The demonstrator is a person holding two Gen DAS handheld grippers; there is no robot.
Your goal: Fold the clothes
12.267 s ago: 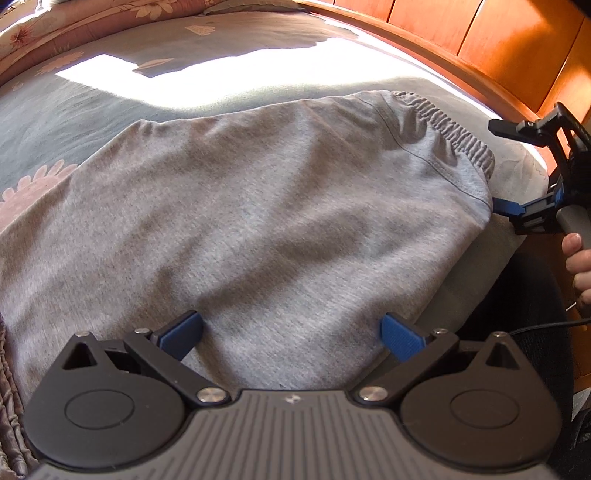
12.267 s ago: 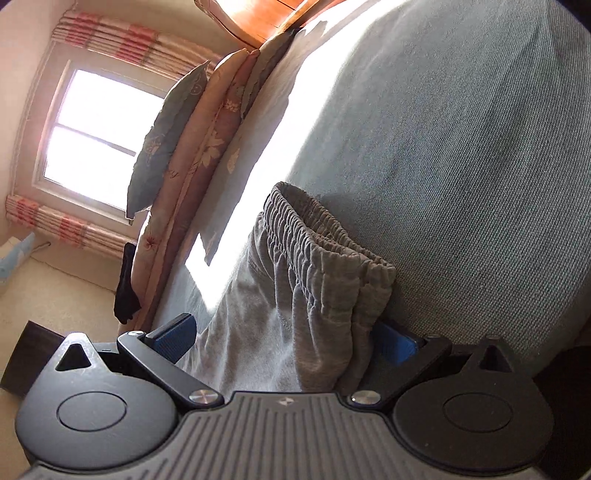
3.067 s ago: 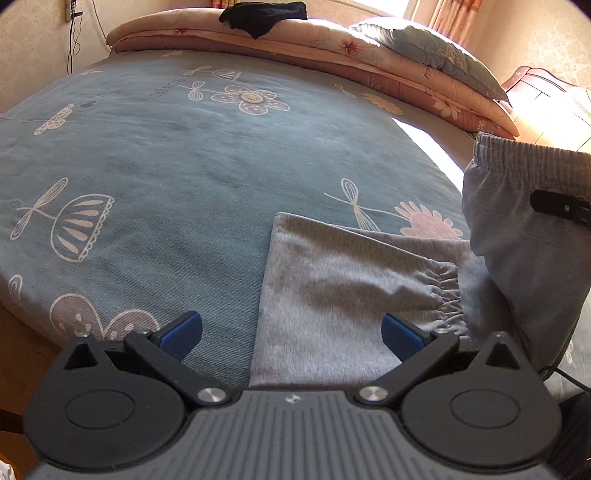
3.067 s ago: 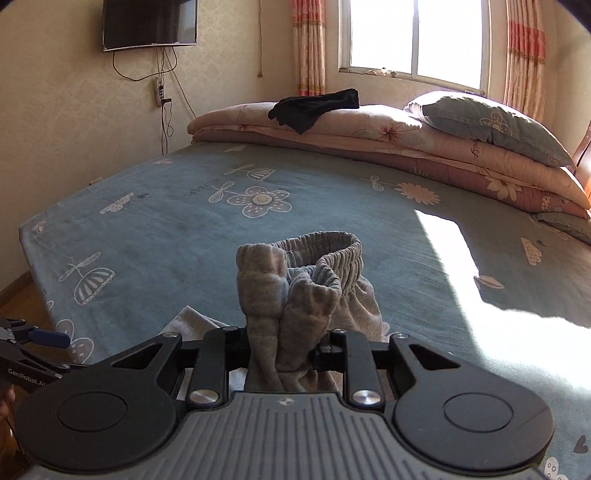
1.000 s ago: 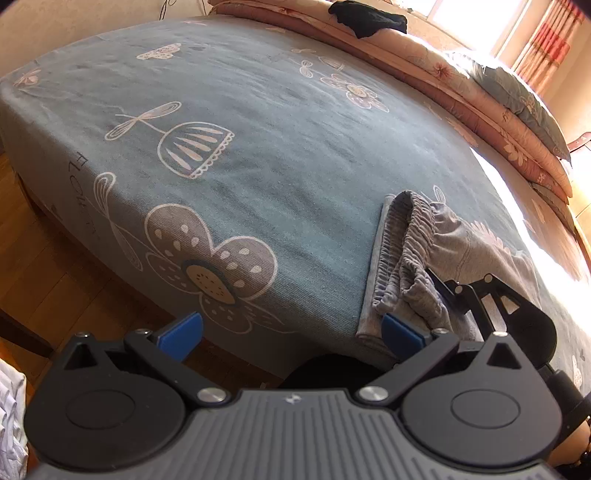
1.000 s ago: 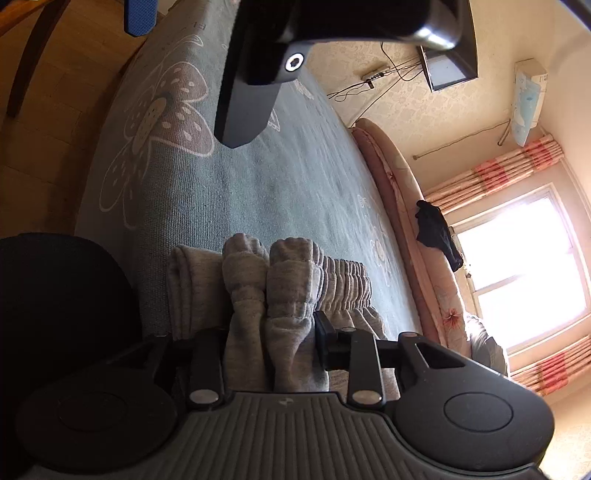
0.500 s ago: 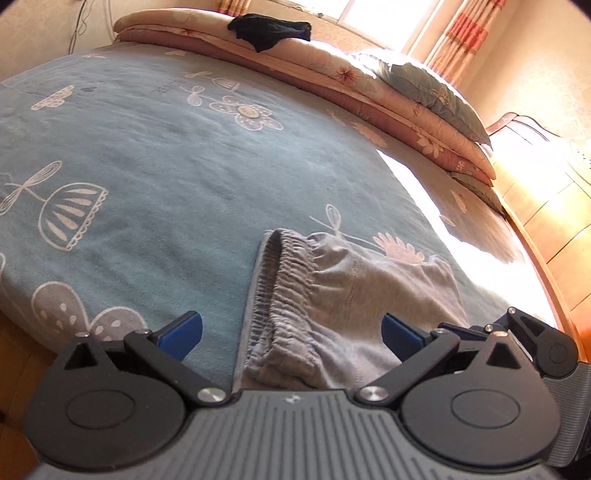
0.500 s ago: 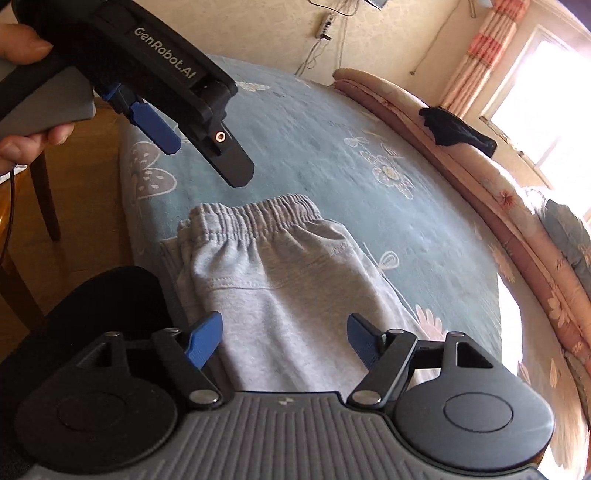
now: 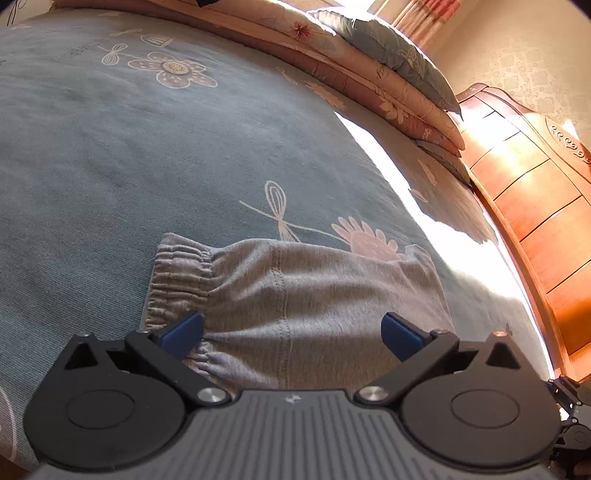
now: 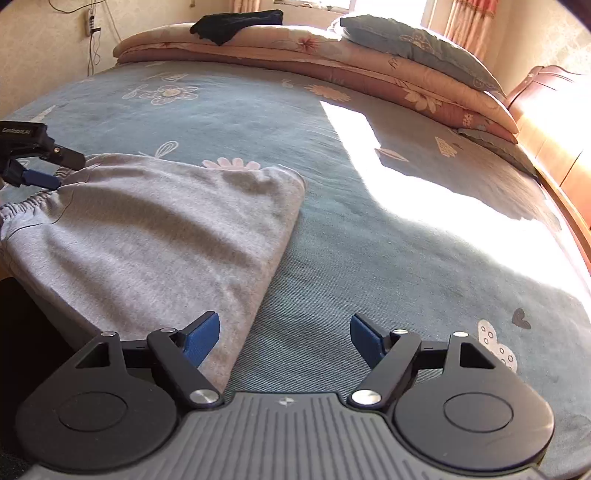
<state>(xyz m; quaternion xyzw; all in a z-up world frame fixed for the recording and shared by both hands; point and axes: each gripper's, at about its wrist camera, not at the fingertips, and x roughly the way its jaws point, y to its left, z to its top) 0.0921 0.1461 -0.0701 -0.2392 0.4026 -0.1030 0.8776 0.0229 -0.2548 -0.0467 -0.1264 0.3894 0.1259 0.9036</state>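
Observation:
Grey sweatpants (image 9: 295,291) lie folded on the blue flowered bedspread (image 9: 147,147), their elastic waistband (image 9: 181,273) at the left end. My left gripper (image 9: 291,332) hovers open just above them, its blue pads spread over the waistband end and the cloth, gripping nothing. In the right wrist view the sweatpants (image 10: 147,236) fill the left side, their folded end reaching toward the middle of the bed. My right gripper (image 10: 284,338) is open over that folded edge, left pad above cloth, right pad above bare bedspread. The left gripper (image 10: 55,168) shows at the far left by the waistband.
Stacked quilts (image 10: 332,62) and a blue pillow (image 10: 417,44) line the far side, with a black garment (image 10: 232,20) on top. A wooden headboard (image 9: 535,192) runs along the right. A bright sun patch (image 10: 424,192) crosses the bedspread. The bed's near edge drops into shadow at lower left (image 10: 33,295).
My right gripper has let go of the bunched waistband, opened, rolled upright and swung right to the folded end. My left gripper moved from the bed's edge to above the sweatpants.

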